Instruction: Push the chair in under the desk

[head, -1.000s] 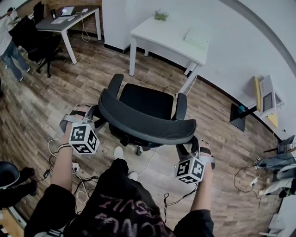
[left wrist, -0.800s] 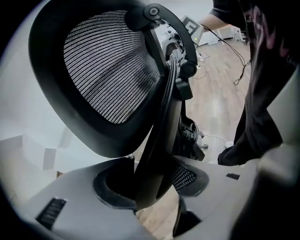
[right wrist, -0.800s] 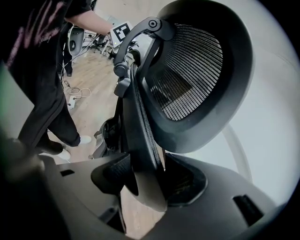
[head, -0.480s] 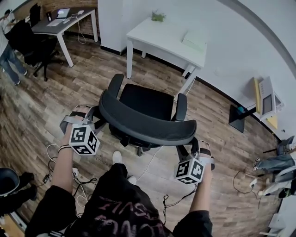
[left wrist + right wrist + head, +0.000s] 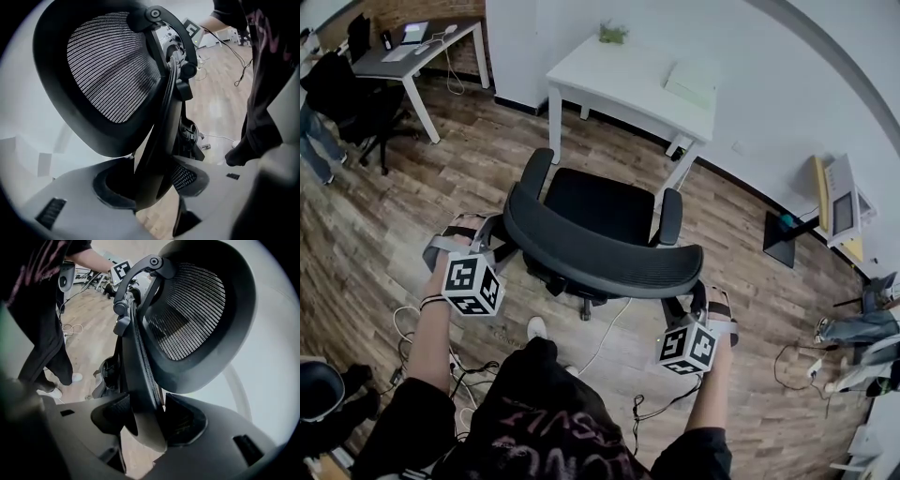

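Note:
A black mesh office chair (image 5: 600,204) stands on the wood floor, its seat facing the white desk (image 5: 623,75) just beyond it. The curved backrest (image 5: 600,253) is nearest me. My left gripper (image 5: 490,236) is shut on the backrest's left edge, and my right gripper (image 5: 680,307) is shut on its right edge. In the left gripper view, the jaws of the left gripper (image 5: 150,180) clamp the backrest frame (image 5: 161,131). In the right gripper view, the right gripper (image 5: 143,416) pinches the backrest edge (image 5: 140,376) the same way.
A small plant (image 5: 612,33) and a pale pad (image 5: 692,82) sit on the white desk. A grey desk (image 5: 412,47) and a black chair (image 5: 342,84) stand at far left. Cables (image 5: 459,370) trail by my feet. A black stand (image 5: 783,236) and equipment (image 5: 836,195) are at right.
The chair and both grippers have edged a little toward the white desk, and my foot has stepped. Both grips on the backrest are unchanged.

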`<state>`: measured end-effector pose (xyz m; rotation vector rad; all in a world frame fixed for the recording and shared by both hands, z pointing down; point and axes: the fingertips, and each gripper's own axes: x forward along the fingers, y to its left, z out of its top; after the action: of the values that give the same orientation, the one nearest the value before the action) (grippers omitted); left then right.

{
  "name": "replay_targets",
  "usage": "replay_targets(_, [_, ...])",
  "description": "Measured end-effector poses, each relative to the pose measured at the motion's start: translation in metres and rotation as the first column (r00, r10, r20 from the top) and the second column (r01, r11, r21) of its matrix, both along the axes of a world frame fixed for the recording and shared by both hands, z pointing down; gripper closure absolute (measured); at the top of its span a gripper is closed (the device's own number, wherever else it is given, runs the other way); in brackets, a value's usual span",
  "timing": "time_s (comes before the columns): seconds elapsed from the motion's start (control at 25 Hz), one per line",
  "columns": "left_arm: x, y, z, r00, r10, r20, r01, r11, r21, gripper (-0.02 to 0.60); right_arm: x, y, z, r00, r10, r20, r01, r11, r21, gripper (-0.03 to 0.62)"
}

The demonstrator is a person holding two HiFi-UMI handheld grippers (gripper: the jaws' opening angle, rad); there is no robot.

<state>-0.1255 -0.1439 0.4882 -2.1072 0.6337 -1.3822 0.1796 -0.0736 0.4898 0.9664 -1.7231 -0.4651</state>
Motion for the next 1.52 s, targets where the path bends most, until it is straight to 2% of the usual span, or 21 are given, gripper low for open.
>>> replay_targets(0.36, [0.012,-0.059,0.0,0.999,0.035,-0.022,-0.034,0.999,0.004,0.342,0.011,-0.052,0.002,0.998,0.059,-0.007,-0.06,0.998,-0.012,0.359])
replay_targets(0.64, [0.01,-0.102,0.0,0.998,0.06,-0.008,-0.06,0.998,-0.019,0.342,0.006,-0.085,0.002,0.996,0.084,0.003,-0.084,0.996,-0.01,0.358])
replay_targets(0.88, [0.018,-0.14,0.001,0.997,0.077,-0.014,-0.077,0.997,-0.004,0.342,0.015,-0.122,0.004,0.993,0.118,-0.008,-0.118,0.993,-0.019,0.358])
replay_targets(1.52, [0.045,-0.247,0.004,0.998,0.063,-0.01,-0.064,0.998,-0.021,0.341,0.041,-0.228,0.005,0.995,0.101,-0.004,-0.101,0.995,-0.007,0.358])
